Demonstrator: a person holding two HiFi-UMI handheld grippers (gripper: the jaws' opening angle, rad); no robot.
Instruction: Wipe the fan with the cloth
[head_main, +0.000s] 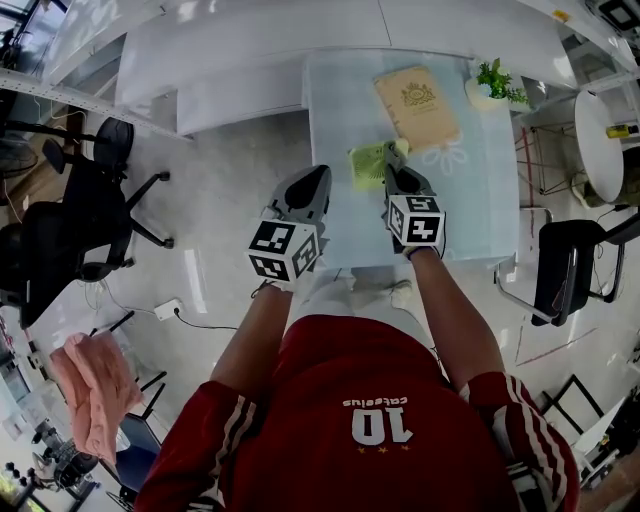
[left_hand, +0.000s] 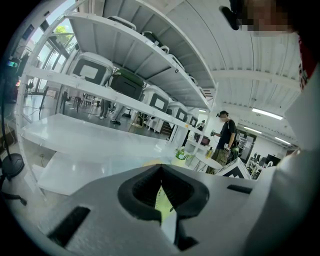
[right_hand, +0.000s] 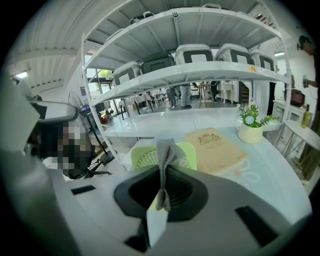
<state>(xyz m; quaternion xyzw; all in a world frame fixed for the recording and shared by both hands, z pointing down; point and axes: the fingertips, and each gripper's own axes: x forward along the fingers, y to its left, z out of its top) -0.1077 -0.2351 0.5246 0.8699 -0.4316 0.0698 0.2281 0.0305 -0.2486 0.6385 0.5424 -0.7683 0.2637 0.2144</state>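
Note:
A small light-green fan (head_main: 364, 166) lies flat on the glass table (head_main: 470, 210), just ahead of both grippers. My right gripper (head_main: 393, 166) is shut on a grey cloth (head_main: 392, 152), which hangs over the fan's right part. In the right gripper view the cloth (right_hand: 165, 152) stands pinched between the shut jaws of the right gripper (right_hand: 162, 175), with the fan (right_hand: 141, 157) right behind it. My left gripper (head_main: 321, 174) hovers at the table's left edge, left of the fan, shut and empty. In its own view the left gripper (left_hand: 161, 169) shows a sliver of green fan (left_hand: 161, 201) through the jaw gap.
A tan book (head_main: 417, 104) lies beyond the fan, and a small potted plant (head_main: 493, 85) stands at the table's far right corner. White shelving (head_main: 250, 50) runs behind the table. Black chairs (head_main: 575, 265) stand to the right and office chairs (head_main: 90, 210) to the left.

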